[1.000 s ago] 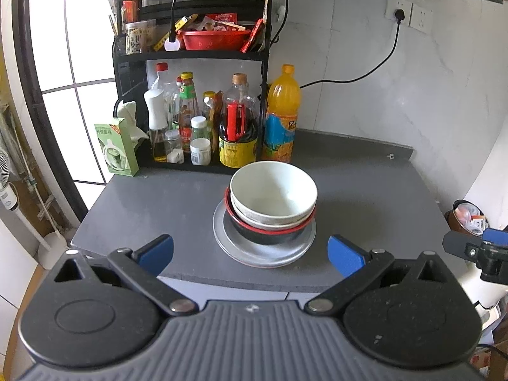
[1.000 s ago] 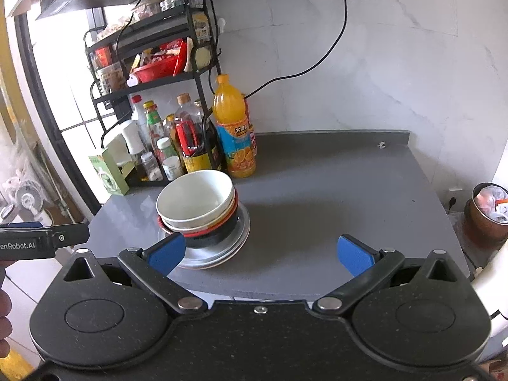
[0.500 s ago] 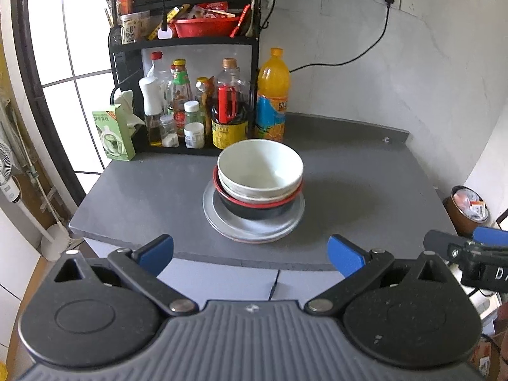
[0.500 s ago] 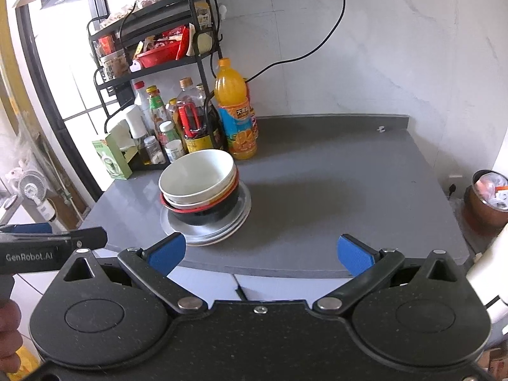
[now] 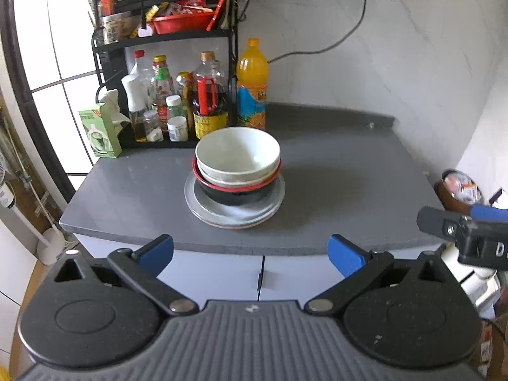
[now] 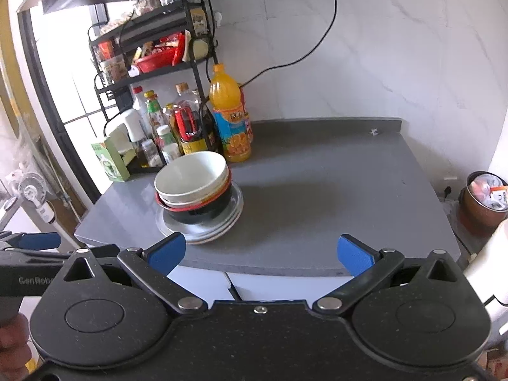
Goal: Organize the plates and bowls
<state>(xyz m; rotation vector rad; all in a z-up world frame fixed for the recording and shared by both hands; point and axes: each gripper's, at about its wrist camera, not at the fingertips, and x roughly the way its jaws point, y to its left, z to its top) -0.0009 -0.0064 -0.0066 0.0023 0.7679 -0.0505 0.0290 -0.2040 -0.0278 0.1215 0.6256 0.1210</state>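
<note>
**Dishes stacked, both tongs held back and spread**

At the upper left of both views a black rack [image 5: 165, 31] crowded with bottles is seen, with a green box [image 5: 100, 130] at its foot and an orange drink bottle [image 5: 252, 85] beside it. In the middle of the left view, on the grey counter [image 5: 349, 171], the stack is found: a white bowl [image 5: 238, 155] nested in a second pale bowl, set in a black bowl with a red rim [image 5: 236, 190], all resting on grey plates [image 5: 235, 214]. In the right view the same stack [image 6: 197, 197] lies left of centre, near the counter's front edge.

The left gripper [image 5: 250, 254] is held off the counter, its blue pads spread wide and nothing between them. The right gripper [image 6: 260, 252] is likewise spread and empty, its tip visible at the right edge of the left view.

The task is judged nearly or fully done. If the stack were approached again, the tilted upper bowls could be knocked sideways, or the plates nudged over the front edge.
</note>
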